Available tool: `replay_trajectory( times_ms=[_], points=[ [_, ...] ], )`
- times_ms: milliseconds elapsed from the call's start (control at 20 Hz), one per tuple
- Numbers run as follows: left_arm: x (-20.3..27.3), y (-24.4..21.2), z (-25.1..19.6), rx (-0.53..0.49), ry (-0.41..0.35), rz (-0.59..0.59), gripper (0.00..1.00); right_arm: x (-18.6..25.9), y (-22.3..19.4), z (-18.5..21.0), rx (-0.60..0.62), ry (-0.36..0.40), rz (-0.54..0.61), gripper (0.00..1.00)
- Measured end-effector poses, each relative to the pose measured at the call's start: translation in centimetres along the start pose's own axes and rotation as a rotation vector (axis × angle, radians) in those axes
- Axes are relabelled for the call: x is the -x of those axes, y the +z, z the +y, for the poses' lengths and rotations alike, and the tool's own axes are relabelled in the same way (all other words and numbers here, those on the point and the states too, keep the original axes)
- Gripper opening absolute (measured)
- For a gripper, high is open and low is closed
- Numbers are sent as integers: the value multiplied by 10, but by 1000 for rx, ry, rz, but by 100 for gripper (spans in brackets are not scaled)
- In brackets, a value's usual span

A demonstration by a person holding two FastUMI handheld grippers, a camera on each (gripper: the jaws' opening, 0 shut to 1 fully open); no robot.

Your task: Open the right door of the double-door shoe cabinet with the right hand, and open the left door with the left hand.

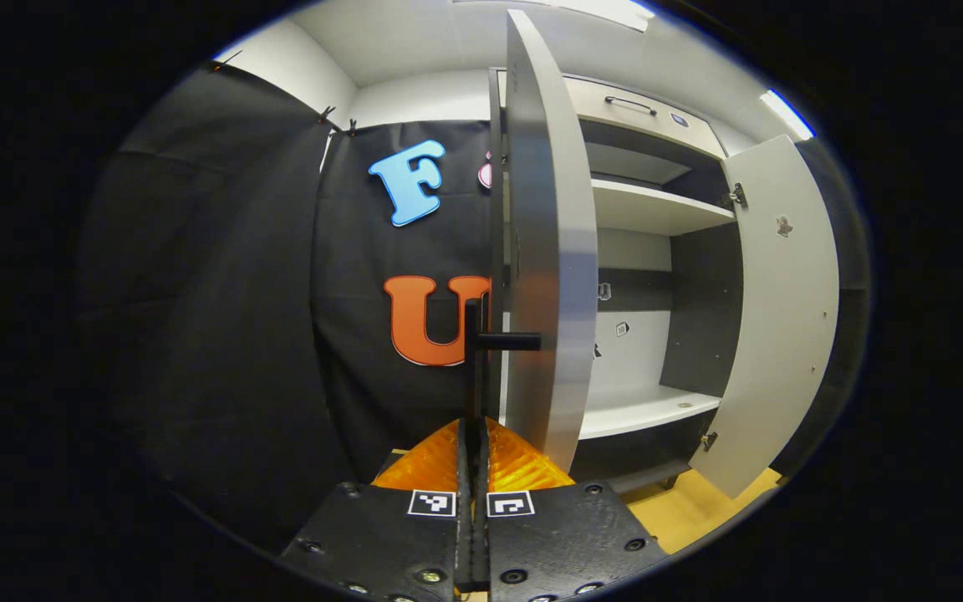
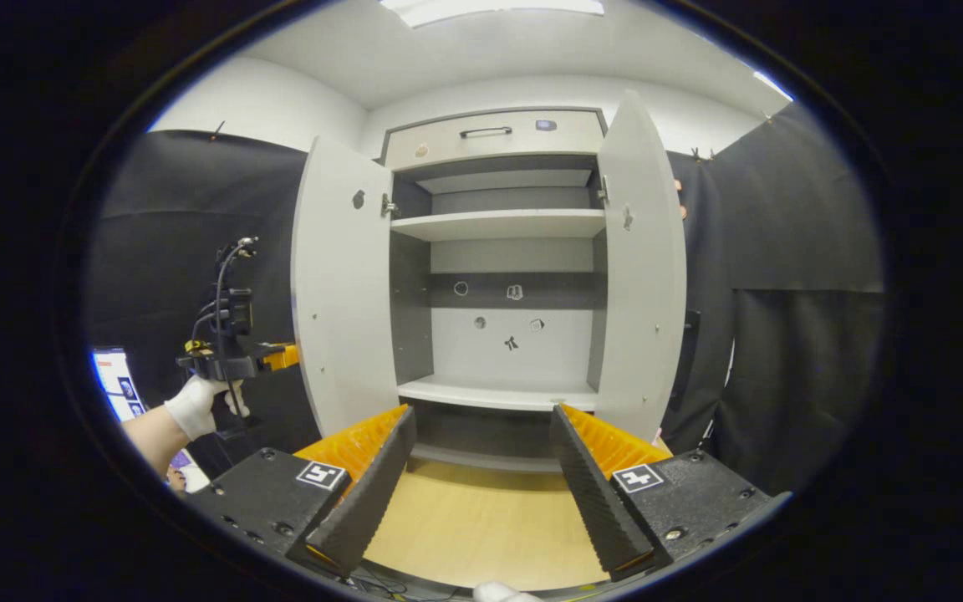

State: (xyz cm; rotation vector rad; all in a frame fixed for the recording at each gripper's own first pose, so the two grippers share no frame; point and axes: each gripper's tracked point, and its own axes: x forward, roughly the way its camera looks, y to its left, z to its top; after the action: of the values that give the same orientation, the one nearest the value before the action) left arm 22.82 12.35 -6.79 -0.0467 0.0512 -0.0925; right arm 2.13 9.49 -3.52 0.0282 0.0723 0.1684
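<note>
Both doors of the shoe cabinet (image 2: 498, 276) stand swung out: the right door (image 2: 642, 267) wide open, the left door (image 2: 339, 284) also wide. Left-door step looks to be at its tail end. Left gripper (image 1: 473, 435) has its fingers closed together on the thin black handle (image 1: 475, 368) of the left door, seen edge-on just ahead of it (image 1: 548, 251). Right gripper (image 2: 481, 468) hangs back in front of the cabinet, jaws spread, nothing between them, pointed at the bottom shelf (image 2: 494, 393). From the right gripper view, a gloved hand (image 2: 197, 405) holds the left tool level beside the left door's outer face. Next move, I'd judge: let go of the handle and draw back clear of the door
</note>
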Motion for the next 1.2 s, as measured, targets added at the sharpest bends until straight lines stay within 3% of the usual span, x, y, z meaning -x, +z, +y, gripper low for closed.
replay_trajectory(
  times_ms=[300, 450, 550, 600, 650, 800, 850, 900, 950, 1200],
  points=[
    [0, 1, 0, 0, 5, 4, 0, 2, 0, -1, 4, -15, 2, 100],
    [3, -2, -1, 17, 30, 27, 0, 5, 4, -3, 2, -20, -5, 100],
    [14, -1, 6, -7, 81, 33, 6, 9, 6, -7, 2, -29, -8, 100],
    [18, -1, 14, -30, 117, 37, 17, 11, 7, -8, 1, -32, -11, 100],
    [23, -2, 20, -46, 145, 42, 15, 13, 9, -9, 2, -35, -14, 100],
    [40, 0, 21, -14, 153, 40, 67, 17, 12, -14, 5, -43, -20, 100],
    [48, 2, 18, -3, 150, 37, 75, 19, 13, -15, 7, -45, -20, 100],
    [56, 4, 17, -6, 159, 34, 94, 21, 14, -17, 11, -48, -22, 100],
    [65, 6, 15, -12, 164, 32, 100, 23, 15, -18, 13, -50, -22, 100],
    [114, 21, -7, -57, 175, 9, 96, 36, 20, -27, 16, -54, -35, 100]
  ],
)
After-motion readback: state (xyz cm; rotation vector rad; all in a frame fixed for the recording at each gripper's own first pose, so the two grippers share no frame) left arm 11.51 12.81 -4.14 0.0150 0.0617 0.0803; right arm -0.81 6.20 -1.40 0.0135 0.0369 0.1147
